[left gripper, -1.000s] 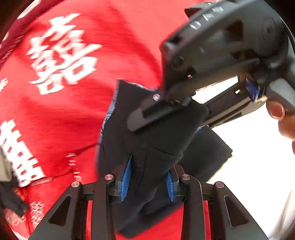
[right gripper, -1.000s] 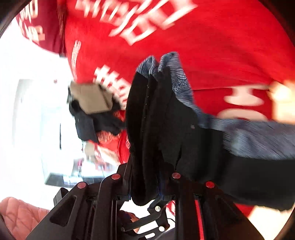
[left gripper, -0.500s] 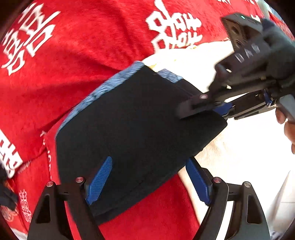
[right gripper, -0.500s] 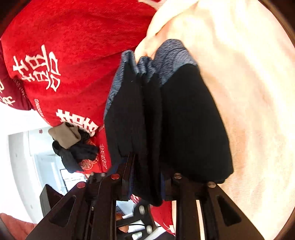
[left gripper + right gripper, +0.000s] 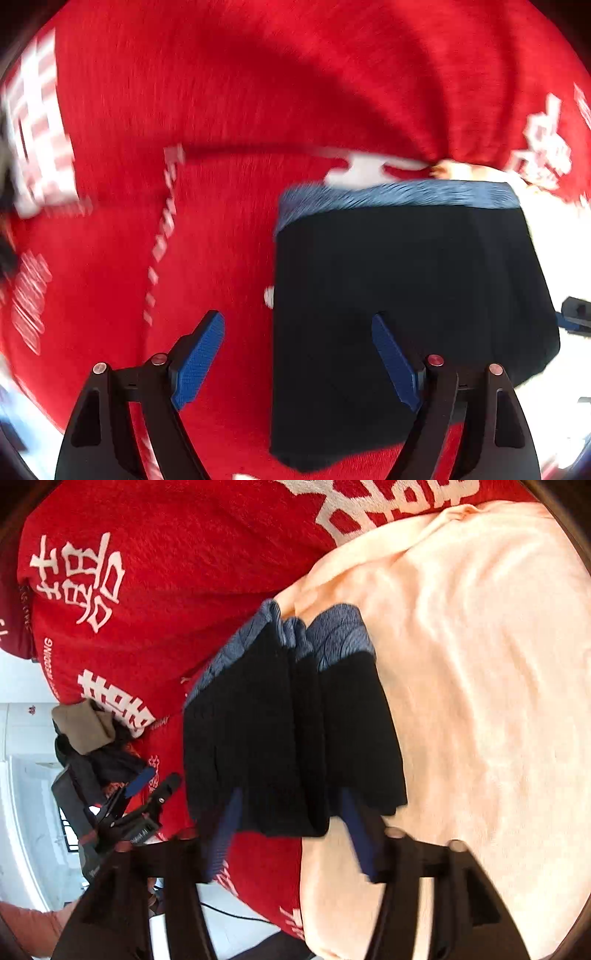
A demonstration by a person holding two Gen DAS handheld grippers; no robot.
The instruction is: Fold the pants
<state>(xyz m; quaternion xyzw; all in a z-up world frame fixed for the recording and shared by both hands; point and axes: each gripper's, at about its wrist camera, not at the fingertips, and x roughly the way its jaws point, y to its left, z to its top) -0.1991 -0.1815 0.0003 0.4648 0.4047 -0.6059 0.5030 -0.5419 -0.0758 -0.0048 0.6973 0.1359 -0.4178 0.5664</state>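
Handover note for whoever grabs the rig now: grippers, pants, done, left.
Left gripper: open, nothing between its pads, over the near-left edge of the pants.
Right gripper: jaws have just been opening; pads stand apart on either side of the pants' near edge, no longer pinching.
Folded black pants: a compact stack with the blue-grey waistband on the far side, lying partly on the red blanket, partly on the cream cloth.
Done: folded and put down.
Left: back both grippers away; tidy the fold if it has slumped.
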